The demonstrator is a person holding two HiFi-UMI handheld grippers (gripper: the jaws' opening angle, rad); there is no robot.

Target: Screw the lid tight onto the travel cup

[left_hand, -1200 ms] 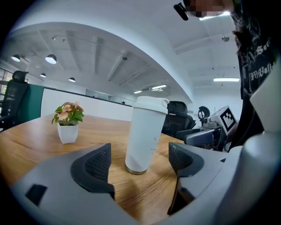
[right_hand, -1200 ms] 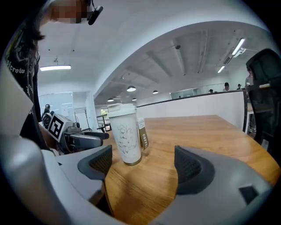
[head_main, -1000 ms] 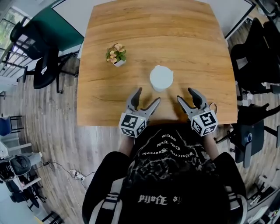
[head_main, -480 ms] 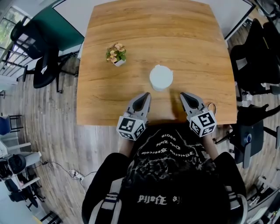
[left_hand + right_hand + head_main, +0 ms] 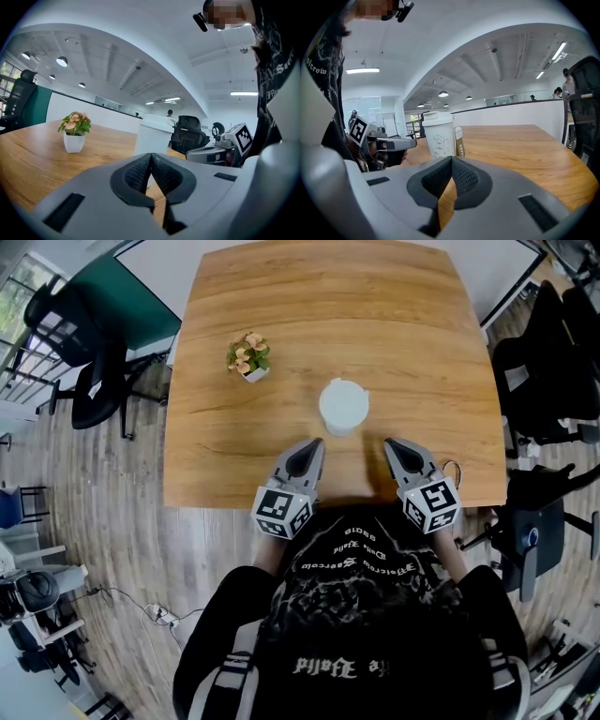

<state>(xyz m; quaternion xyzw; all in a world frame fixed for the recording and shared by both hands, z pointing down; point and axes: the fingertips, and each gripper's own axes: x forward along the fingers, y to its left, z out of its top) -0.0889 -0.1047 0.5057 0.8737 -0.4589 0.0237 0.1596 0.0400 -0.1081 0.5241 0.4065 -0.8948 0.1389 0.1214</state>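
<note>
Jaws closed, left gripper [image 5: 313,443] and right gripper [image 5: 390,443]; white travel cup [image 5: 343,407] lidded.

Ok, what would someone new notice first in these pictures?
A white lidded cup stands on the wooden table. Just short of it, near the front edge, are the left gripper and the right gripper, both shut and empty. A small potted plant sits farther left.

Bright even light from ceiling lamps [image 5: 61,61], soft shadow on the near edge of the surface [image 5: 281,315], fisheye bending, black corners in gripper views
</note>
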